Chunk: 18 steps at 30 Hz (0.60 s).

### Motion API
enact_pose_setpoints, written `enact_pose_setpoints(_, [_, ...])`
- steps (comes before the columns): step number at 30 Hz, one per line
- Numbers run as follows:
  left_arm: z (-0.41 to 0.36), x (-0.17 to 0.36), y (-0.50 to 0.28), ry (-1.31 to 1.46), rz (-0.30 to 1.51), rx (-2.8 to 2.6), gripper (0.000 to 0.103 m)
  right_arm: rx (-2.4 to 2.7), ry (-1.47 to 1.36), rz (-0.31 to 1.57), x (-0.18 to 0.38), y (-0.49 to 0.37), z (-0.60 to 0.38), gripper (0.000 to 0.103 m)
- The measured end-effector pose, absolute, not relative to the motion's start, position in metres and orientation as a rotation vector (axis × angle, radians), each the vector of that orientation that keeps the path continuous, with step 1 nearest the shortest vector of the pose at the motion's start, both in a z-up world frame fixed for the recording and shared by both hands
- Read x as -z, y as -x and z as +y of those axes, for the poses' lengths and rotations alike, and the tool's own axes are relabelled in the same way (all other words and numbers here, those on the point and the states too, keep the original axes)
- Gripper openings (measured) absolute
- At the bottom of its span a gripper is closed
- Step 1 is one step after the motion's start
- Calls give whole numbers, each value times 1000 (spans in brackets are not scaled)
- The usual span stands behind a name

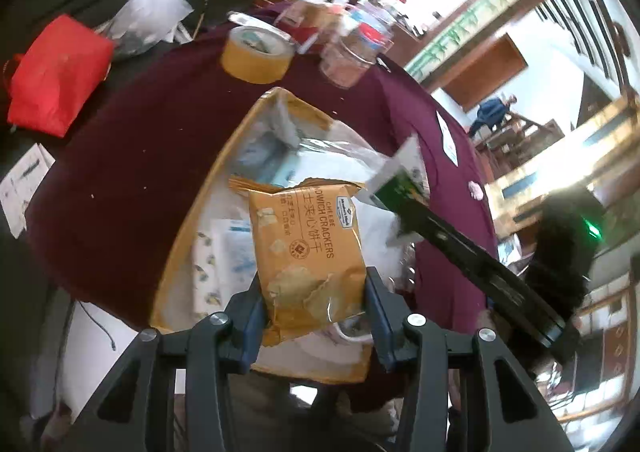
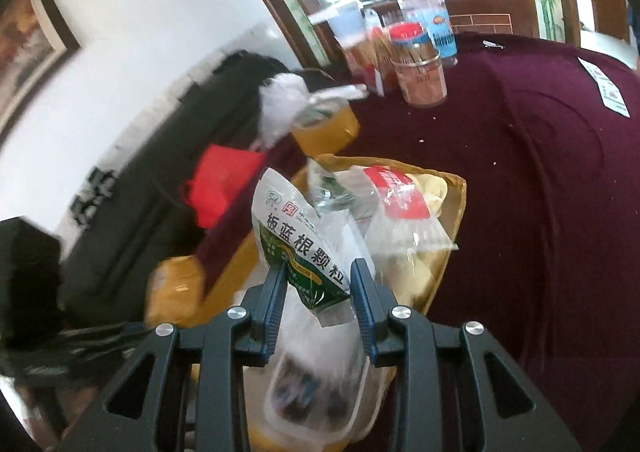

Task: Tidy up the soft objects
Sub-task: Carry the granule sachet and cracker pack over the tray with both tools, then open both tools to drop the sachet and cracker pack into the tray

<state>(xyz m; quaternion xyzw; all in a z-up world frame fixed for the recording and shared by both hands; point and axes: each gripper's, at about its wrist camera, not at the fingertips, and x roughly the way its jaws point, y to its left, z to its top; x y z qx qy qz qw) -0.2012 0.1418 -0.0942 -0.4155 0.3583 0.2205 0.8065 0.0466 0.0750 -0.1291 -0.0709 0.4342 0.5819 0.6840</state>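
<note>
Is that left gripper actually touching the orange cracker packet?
Touching. The left wrist view shows the left gripper with both fingers pressed against the cracker packet, pinching its lower end.

orange cracker packet [image 1: 308,252], white-and-green sachet [image 2: 298,248], maroon tablecloth [image 1: 132,155], red bag [image 1: 56,75]

- The gold tray [image 1: 188,236] is crowded with packets, so little bare floor shows inside it.
- Bare maroon bench [image 2: 540,191] lies open to the right of the tray.
- A tape roll [image 1: 256,53] and a cluster of jars [image 2: 420,63] stand beyond the tray's far rim.
- The right claw [image 1: 404,207] crosses over the tray's right edge.
</note>
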Motion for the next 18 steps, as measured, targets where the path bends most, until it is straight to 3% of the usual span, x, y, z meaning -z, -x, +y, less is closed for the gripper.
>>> enact_pose_setpoints(9, [169,120,211,960,759,-470,47,-1236,272,1008,165,-55,115,29])
enact_pose_setpoints(18, [168,136,187,905,815,-443,49,-1257,285,1012,164,-53,118,39])
